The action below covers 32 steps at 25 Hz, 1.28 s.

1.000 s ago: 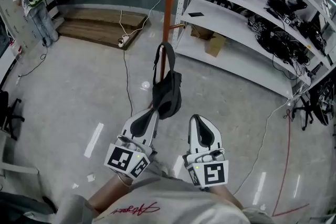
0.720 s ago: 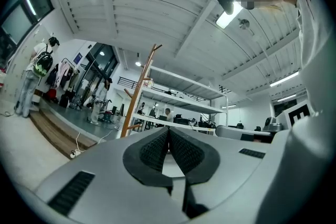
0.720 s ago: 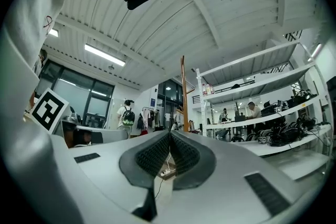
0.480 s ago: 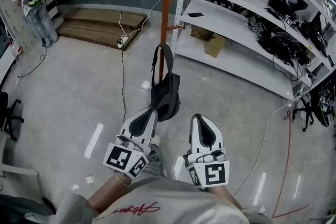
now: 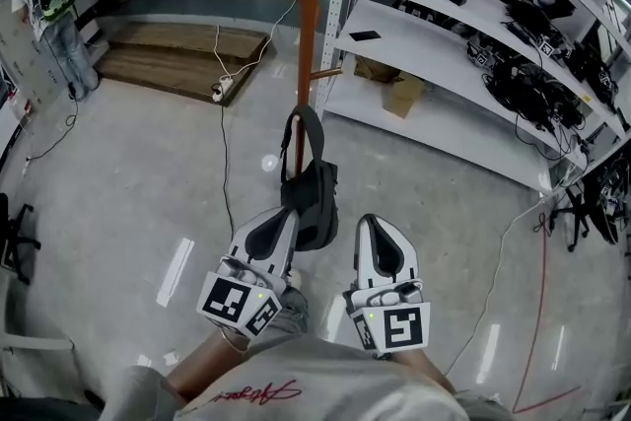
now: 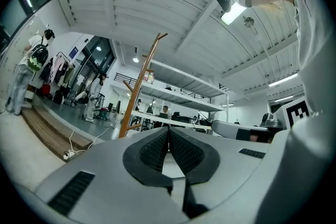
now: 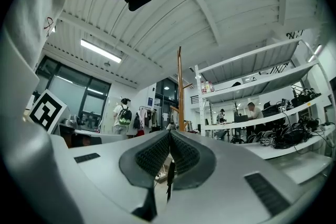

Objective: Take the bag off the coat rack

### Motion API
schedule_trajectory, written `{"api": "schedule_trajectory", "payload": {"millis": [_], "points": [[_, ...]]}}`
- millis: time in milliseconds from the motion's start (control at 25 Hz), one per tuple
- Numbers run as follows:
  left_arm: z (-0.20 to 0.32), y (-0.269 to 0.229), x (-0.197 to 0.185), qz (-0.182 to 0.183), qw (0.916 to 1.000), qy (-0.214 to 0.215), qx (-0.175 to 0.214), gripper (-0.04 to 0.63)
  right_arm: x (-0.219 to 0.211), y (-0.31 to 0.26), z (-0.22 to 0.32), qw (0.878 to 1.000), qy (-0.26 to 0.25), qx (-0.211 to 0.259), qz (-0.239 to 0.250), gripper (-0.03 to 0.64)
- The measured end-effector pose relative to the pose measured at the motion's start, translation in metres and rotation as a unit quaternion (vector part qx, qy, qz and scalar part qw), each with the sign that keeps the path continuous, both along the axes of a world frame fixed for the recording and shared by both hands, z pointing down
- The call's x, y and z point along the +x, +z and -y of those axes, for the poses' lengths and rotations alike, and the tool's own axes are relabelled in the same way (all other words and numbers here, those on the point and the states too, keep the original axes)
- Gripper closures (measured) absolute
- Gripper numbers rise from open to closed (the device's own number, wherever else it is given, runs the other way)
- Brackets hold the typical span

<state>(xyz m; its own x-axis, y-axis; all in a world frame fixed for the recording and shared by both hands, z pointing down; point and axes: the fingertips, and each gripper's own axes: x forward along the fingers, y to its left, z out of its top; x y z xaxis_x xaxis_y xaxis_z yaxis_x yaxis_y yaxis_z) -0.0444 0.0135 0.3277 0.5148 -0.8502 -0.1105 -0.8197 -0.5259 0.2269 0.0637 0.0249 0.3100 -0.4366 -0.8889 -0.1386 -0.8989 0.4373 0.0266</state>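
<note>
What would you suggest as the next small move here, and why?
Probably open the left tongs. Both they and the right tongs are shut and empty, while the bag hangs by its strap on the coat rack just beyond the left tips. Shut tongs cannot take the strap.

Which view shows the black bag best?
The head view: the bag hangs by its strap on the orange coat rack. The left gripper view shows the rack but no bag; the right gripper view, at most a dark sliver.
</note>
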Motion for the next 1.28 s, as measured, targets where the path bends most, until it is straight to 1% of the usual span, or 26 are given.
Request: {"api": "schedule_trajectory", "payload": {"millis": [400, 560, 720, 1000, 1280], "points": [[0.097, 0.000, -0.014, 0.005, 0.9998, 0.016, -0.008, 0.577, -0.016, -0.006, 0.102, 1.000, 0.014, -0.001, -0.001, 0.600], [0.128, 0.003, -0.021, 0.007, 0.9997, 0.019, -0.013, 0.577, -0.025, -0.003, 0.134, 1.000, 0.013, -0.006, -0.002, 0.600], [0.153, 0.004, -0.022, 0.014, 0.9992, 0.033, -0.018, 0.577, -0.031, -0.004, 0.163, 1.000, 0.015, -0.007, 0.000, 0.600], [0.195, 0.006, -0.023, 0.019, 0.9982, 0.053, -0.020, 0.578, -0.035, -0.008, 0.204, 1.000, 0.028, -0.005, -0.002, 0.600], [0.211, 0.006, -0.015, 0.020, 0.9979, 0.059, -0.016, 0.577, -0.027, -0.005, 0.219, 0.999, 0.035, -0.011, -0.002, 0.600]]}}
